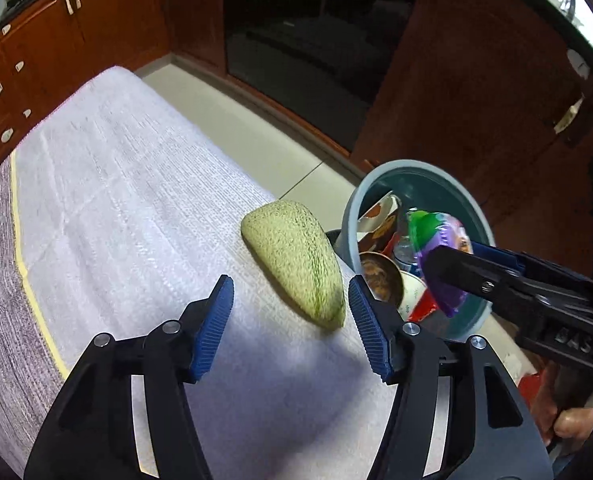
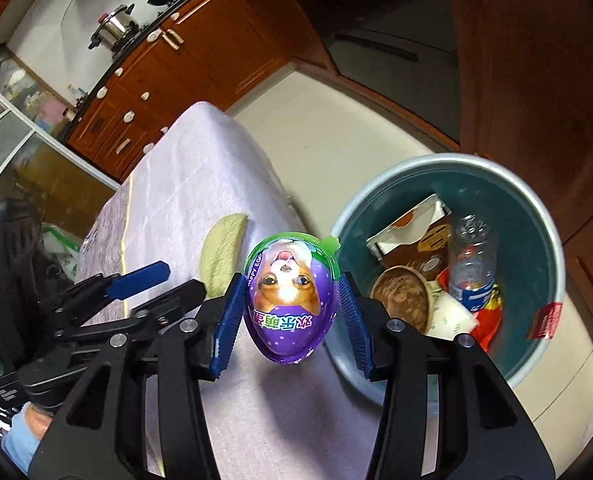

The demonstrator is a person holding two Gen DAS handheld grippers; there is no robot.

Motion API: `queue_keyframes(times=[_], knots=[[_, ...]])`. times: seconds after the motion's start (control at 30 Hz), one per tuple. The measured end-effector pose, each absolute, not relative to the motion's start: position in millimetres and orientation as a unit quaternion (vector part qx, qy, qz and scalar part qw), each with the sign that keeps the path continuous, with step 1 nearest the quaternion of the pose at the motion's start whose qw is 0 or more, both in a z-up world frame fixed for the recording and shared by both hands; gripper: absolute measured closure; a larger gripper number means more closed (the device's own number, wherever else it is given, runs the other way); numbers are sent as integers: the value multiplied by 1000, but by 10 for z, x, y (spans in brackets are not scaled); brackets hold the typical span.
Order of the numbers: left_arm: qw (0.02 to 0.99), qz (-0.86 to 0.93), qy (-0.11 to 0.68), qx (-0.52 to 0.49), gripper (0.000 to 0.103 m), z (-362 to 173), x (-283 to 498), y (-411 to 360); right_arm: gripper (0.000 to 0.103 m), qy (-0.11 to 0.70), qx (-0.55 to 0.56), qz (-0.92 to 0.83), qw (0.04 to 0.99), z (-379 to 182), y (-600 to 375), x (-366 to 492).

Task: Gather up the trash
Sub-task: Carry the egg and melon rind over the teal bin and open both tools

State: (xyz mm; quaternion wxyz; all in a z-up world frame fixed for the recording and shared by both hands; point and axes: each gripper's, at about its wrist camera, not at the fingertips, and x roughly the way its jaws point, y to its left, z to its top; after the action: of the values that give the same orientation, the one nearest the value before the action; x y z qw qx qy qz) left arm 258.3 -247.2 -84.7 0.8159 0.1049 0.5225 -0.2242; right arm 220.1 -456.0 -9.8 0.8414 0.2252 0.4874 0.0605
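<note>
My right gripper [image 2: 292,300] is shut on a purple and green egg-shaped toy package [image 2: 290,296] with a dog face, held at the table's edge beside the bin; it also shows in the left wrist view [image 1: 440,256]. The grey-rimmed teal trash bin [image 2: 544,216] stands on the floor right of the table and holds a plastic bottle [image 2: 472,264], a paper bowl [image 2: 400,296], cartons and wrappers. My left gripper [image 1: 292,312] is open and empty above the table, just short of a pale green melon rind piece [image 1: 296,256].
The table is covered with a white cloth [image 1: 116,184]. Brown kitchen cabinets [image 1: 56,40] and a dark oven front [image 1: 308,40] stand behind. The floor is light tile [image 2: 336,120]. A pot [image 2: 116,24] sits on the counter.
</note>
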Motion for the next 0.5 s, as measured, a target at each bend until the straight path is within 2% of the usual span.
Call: queue_keyframes(times=[0.27,0.3,0.37,0.4,0.5], knots=[[811,-205,539,97,42,-1066,2670,-2649,57,497,226,53,836,-198,-4659,2260],[813,-203,536,98,45,-1073,2669,-2662,57,499,225,53,835,-208,-4666,2256],[820,-192,529,107,63,-1076,2663,-2661,57,500,225,53,834,-221,-4685,2248],[821,-191,528,105,68,-1072,2662,-2645,57,501,226,54,834,-226,-4696,2236],[828,-182,520,101,71,-1028,2618,-2549,57,499,230,58,833,-224,-4713,2199]])
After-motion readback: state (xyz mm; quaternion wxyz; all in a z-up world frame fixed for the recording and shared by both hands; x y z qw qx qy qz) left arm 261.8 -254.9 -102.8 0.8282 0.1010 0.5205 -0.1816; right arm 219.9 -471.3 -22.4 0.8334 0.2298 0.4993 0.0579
